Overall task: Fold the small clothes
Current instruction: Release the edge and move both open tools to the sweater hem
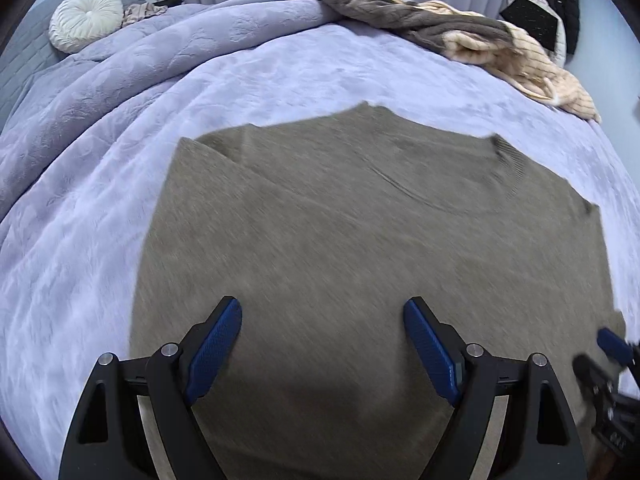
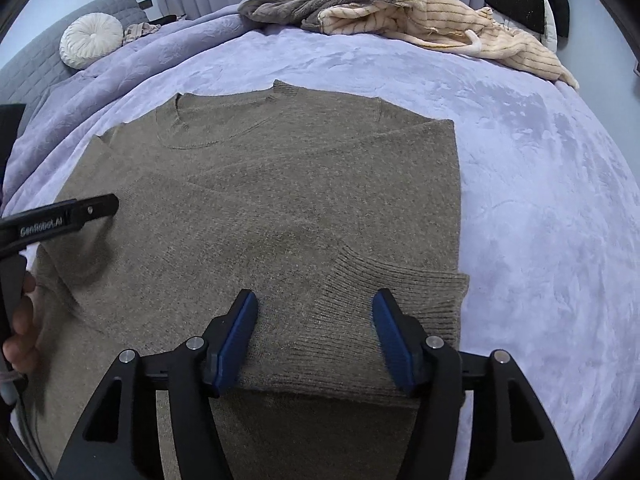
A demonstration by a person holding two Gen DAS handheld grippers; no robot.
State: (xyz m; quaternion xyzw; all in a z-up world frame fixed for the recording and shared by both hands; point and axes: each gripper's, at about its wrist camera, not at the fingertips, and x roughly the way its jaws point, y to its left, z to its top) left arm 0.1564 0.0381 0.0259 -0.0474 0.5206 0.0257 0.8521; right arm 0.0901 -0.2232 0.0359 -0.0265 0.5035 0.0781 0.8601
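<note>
Right gripper (image 2: 314,334) agape over sleeve cuff (image 2: 400,300), left gripper (image 1: 322,344) wide, both empty. Sweater (image 2: 260,200) on bed (image 2: 540,200): grip near hem evenly, fold up toward collar.

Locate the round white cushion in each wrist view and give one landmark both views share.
Left wrist view: the round white cushion sits at the upper left, against the grey headboard.
Right wrist view: the round white cushion is again at the upper left, beside that headboard.
Shared landmark: the cream striped garment heaped at the bed's far edge.
</note>
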